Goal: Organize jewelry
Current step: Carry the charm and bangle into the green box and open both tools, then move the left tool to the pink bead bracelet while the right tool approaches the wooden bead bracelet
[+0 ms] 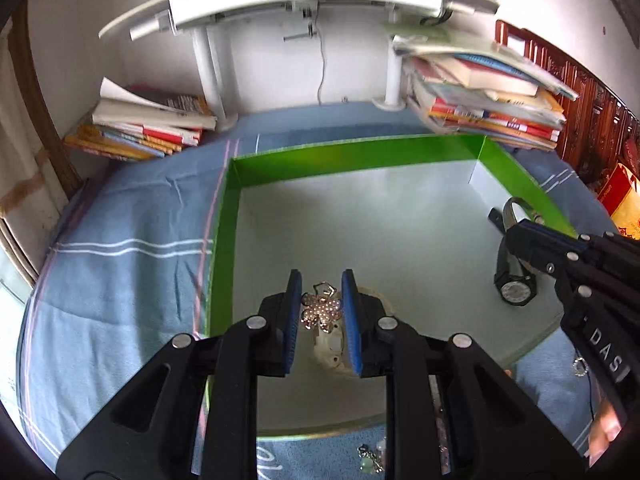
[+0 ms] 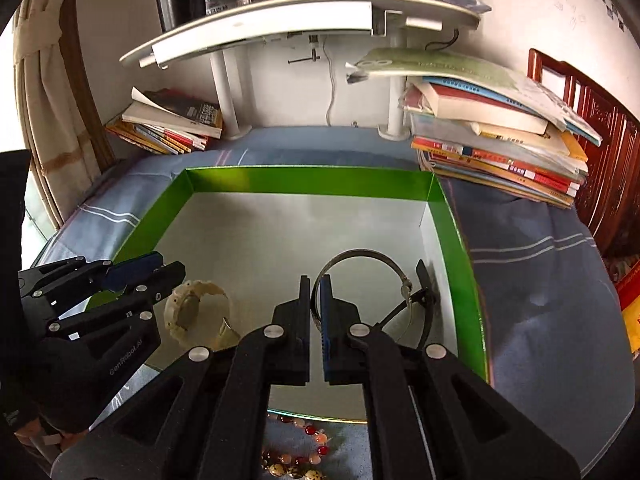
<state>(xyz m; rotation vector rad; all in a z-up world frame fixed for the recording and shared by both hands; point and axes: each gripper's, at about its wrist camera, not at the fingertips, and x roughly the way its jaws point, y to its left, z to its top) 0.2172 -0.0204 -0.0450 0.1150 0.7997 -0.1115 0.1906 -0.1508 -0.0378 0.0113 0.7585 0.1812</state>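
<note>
Jewelry sits partly inside the shallow green-walled cardboard box [image 1: 224, 216] with its pale floor, on the blue striped cloth [image 1: 120, 240] covering the desk. Your left gripper [image 1: 321, 312] hangs over the box's near left area, jaws parted a moderate way, with a gold flower-shaped rhinestone brooch [image 1: 320, 310] between the blue pads; whether the pads actually touch it, you cannot tell from this angle. Directly below the brooch a cream plastic wristwatch [image 2: 196, 312] lies on the box floor. Your right gripper [image 2: 316, 312] is at the box's right side, jaws nearly closed on the thin band of a black wristwatch [image 1: 514, 288], whose round dial rests on the floor near the right wall while the strap arcs up beside it. Outside the box, on the cloth at the near edge, lie a beaded bracelet of red, orange and speckled beads [image 2: 296, 452] and a small pale-green charm piece [image 1: 370, 458]. Stacks of books [image 2: 496, 136] stand behind the box on both sides, under a white curved shelf [image 2: 280, 20].
</note>
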